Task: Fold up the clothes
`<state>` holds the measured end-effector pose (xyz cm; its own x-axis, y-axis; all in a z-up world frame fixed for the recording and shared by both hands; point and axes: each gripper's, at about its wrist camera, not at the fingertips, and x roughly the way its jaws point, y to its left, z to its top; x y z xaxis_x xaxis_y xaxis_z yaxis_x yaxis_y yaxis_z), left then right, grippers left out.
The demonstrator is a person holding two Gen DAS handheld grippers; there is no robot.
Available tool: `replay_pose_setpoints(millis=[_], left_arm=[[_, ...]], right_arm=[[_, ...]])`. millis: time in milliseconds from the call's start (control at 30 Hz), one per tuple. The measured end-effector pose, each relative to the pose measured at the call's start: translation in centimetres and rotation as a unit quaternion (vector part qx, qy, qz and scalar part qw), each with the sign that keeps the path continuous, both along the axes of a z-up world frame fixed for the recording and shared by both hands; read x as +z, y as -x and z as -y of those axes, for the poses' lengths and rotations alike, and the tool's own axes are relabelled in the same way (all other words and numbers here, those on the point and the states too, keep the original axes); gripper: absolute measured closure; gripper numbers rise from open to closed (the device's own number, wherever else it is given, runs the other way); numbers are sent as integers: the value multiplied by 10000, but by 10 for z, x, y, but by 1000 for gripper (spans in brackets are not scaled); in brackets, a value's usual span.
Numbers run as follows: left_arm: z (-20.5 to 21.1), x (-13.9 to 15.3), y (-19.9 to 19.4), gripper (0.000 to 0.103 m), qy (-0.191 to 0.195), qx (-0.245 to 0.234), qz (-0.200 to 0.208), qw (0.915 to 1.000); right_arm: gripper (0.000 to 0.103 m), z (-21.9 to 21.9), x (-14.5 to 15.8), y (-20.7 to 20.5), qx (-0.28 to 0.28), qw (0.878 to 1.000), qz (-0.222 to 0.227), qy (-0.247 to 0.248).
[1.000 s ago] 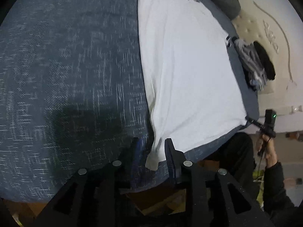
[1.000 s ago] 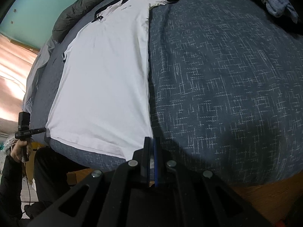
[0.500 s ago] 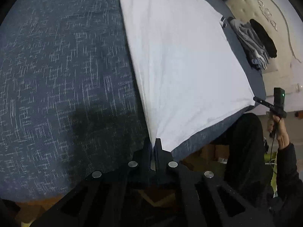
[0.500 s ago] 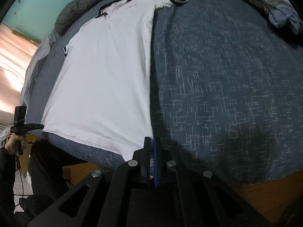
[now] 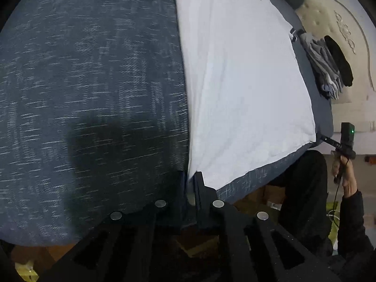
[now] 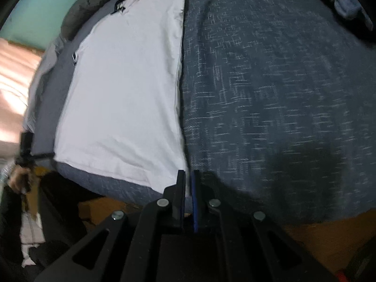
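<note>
A white shirt point(image 5: 235, 82) with dark-trimmed collar and sleeves lies flat on the blue speckled bedcover point(image 5: 94, 70). My left gripper point(image 5: 190, 176) pinches the hem corner at the bed's near edge; its jaws are opening slightly, with cloth still between them. The right wrist view shows the same shirt point(image 6: 122, 98), its other hem corner between the fingers of my right gripper point(image 6: 188, 174). Those jaws stand almost together and are easing apart a little. Each view also shows the other hand-held gripper at the far hem corner.
A pile of grey and dark clothes point(image 5: 329, 63) lies at the bed's far side, and another heap point(image 6: 343, 0) shows at top right. A dark bolster point(image 6: 87, 7) lies past the collar. The person's dark-clad legs point(image 5: 303, 188) stand against the wooden bed edge point(image 6: 317, 235).
A second ago the left jaws stood open around the hem corner; they have since closed on it. The right gripper has stayed closed on its corner, and both views have shifted slightly.
</note>
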<state>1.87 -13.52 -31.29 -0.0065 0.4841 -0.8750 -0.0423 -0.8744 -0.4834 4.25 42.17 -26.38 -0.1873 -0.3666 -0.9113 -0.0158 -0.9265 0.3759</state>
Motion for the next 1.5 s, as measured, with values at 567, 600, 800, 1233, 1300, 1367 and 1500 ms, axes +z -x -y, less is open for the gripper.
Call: replay_pose_setpoints(millis=[567,600,800,1233,1300,1367,1500], left_arm=[[21,14,152,80,-117,746,-1028,9918],[22,13,161,80,-99,780,-1067,9912],[29,-5,207,77,-88,1049,-1094,9884],[-3,-29,226,85,-126,1103,-1247,9860],[-4,-28,226,98,-36,1056,-1264,9863],[-4,-27,226,99,-4,1047,-1281,9862],[-4,-26,229,100,14,1099,-1285,9856]], right_arm=[[74,8,25,149,-285,9941,-944,454],[74,4,23,158,-356,9937,-952,467],[74,-8,2,215,-718,9915,-936,544],[95,-2,-33,257,-695,9934,-752,516],[99,-4,-34,255,-716,9933,-786,462],[100,-9,-32,252,-754,9925,-842,458],[101,-17,-30,248,-827,9917,-854,486]])
